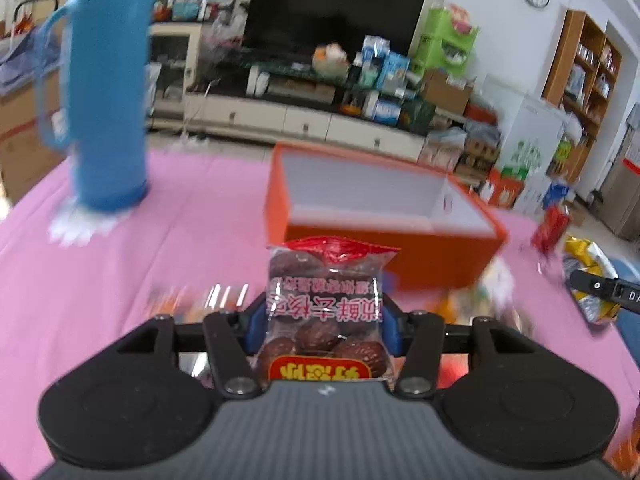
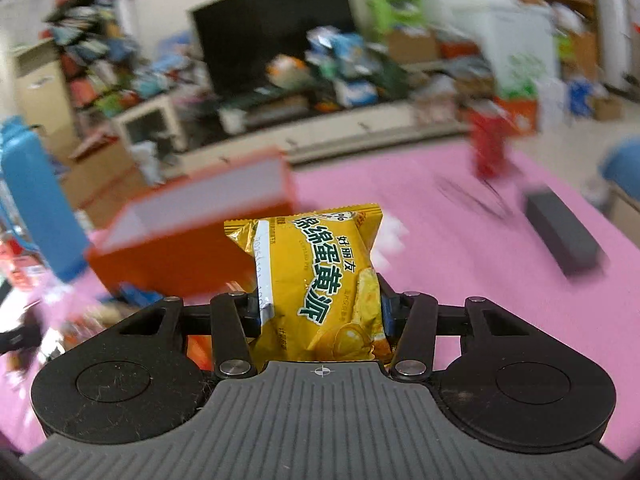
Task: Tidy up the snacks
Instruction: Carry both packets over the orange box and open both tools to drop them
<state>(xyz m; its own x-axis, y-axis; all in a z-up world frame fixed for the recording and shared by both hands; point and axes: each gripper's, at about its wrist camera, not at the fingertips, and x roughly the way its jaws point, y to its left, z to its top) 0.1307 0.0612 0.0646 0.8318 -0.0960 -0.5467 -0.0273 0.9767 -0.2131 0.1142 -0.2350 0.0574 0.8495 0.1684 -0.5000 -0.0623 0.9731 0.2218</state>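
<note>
Left gripper (image 1: 325,320) clamped on clear packet of dark dates (image 1: 325,312), raised above pink tablecloth (image 1: 160,240). Right gripper (image 2: 320,308) clamped on yellow custard-pie pouch (image 2: 320,280), also off cloth. Orange box (image 1: 400,256) ahead, open, interior white, visibly empty. Judgement: sorting barely begun; loose snacks (image 1: 588,280) remain on cloth.
</note>
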